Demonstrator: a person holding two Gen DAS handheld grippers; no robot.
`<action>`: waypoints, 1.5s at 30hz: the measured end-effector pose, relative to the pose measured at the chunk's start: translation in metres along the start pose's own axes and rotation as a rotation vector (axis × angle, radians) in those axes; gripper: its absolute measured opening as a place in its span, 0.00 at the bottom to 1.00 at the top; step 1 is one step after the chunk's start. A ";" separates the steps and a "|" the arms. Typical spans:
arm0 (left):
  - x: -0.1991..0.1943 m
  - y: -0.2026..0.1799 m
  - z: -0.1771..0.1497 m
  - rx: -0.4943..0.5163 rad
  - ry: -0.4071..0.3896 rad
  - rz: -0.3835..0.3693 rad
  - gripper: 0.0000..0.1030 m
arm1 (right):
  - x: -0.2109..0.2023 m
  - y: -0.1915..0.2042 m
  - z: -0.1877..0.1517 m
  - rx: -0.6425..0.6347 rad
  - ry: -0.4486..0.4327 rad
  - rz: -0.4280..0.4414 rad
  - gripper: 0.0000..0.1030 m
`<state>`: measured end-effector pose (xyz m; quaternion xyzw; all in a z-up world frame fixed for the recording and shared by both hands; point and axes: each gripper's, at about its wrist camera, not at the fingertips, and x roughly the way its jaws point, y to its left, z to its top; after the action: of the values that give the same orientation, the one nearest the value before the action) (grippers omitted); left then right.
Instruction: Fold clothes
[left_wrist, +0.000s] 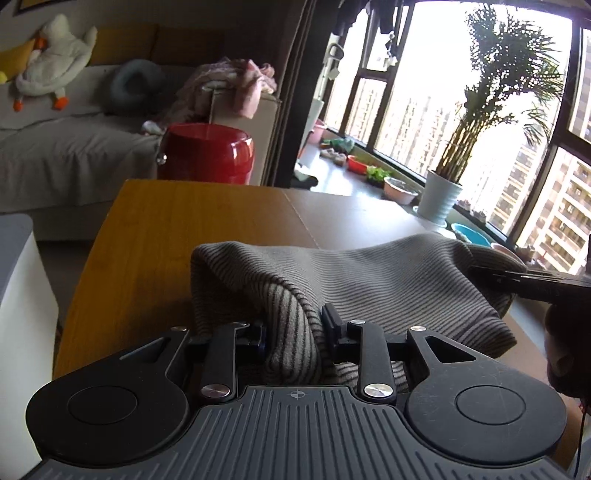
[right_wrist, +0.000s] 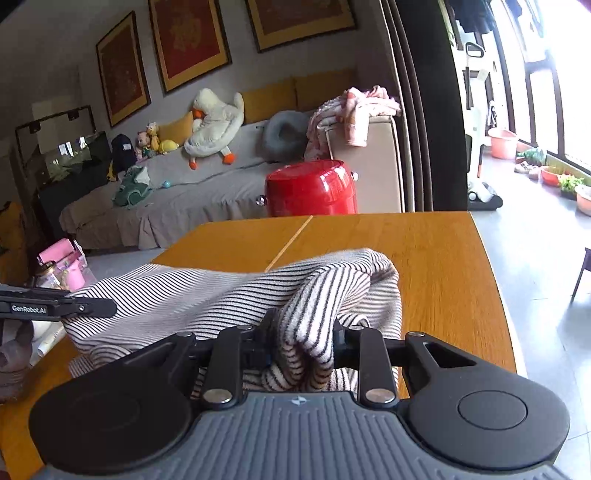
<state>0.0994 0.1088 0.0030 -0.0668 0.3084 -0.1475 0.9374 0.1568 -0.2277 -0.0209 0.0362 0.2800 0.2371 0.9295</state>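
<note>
Above the table, the left gripper and right gripper each pinch a bunched corner of the striped cloth, stretched between them.

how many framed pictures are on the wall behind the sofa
3, in a row above the sofa in the right wrist view: left, middle, right, its top cropped. More may be out of frame.

Daylight from window | glare, blown-out | interior dim | fisheye-bent edges
</note>
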 end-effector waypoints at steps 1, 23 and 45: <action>0.002 0.001 -0.003 0.005 0.007 0.011 0.30 | 0.004 -0.002 -0.006 -0.001 0.014 -0.010 0.27; 0.000 -0.027 -0.013 -0.184 0.138 -0.236 0.84 | -0.002 -0.003 0.041 0.150 -0.098 0.261 1.00; 0.071 -0.002 0.028 -0.179 0.060 -0.150 0.97 | -0.018 0.037 -0.027 0.158 0.055 0.296 1.00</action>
<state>0.1702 0.0855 -0.0133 -0.1686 0.3425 -0.1912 0.9043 0.1141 -0.2053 -0.0273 0.1435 0.3146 0.3496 0.8707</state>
